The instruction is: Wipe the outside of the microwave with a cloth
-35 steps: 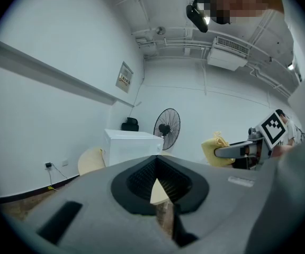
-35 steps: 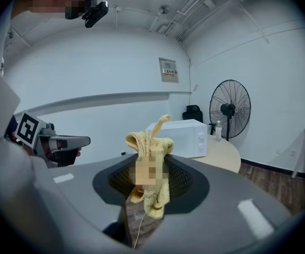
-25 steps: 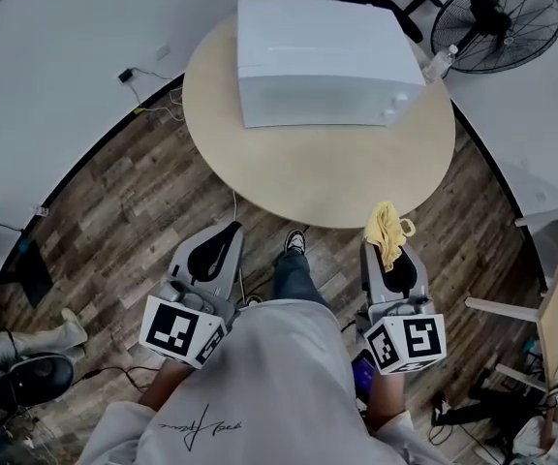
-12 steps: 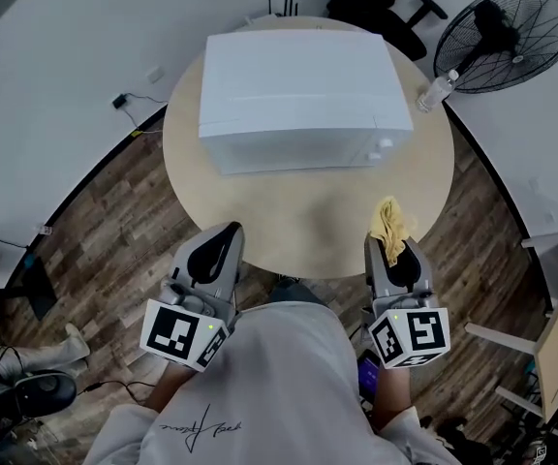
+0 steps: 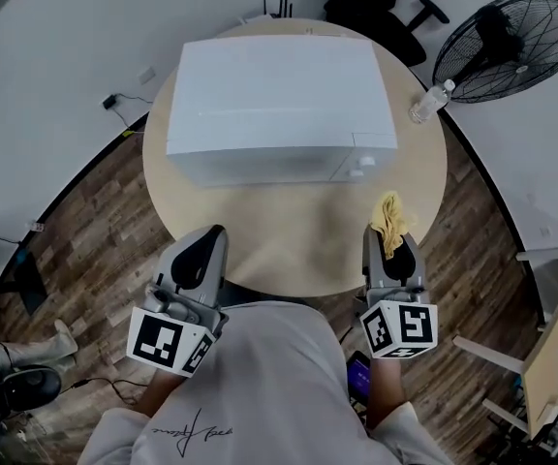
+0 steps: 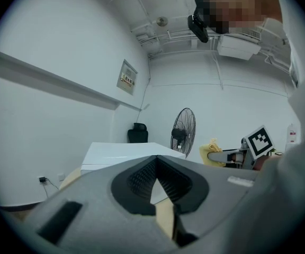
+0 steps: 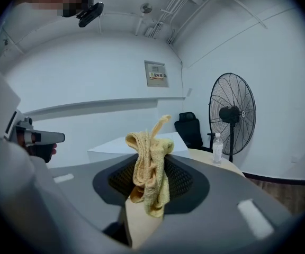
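Microwave (image 5: 274, 95): white, upper centre, on tabletop (image 5: 298, 240).
Cloth (image 5: 389, 223): yellow, pinched in my right gripper (image 5: 392, 248).
My left gripper (image 5: 206, 240): closed, empty, lower left.

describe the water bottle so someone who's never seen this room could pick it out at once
Find the round wooden table carrying the big white microwave. At the table's far right edge, beside the microwave and nearest the black standing fan, stands a small clear plastic bottle. It is the only see-through thing on the table, slim and tiny next to the boxy microwave.
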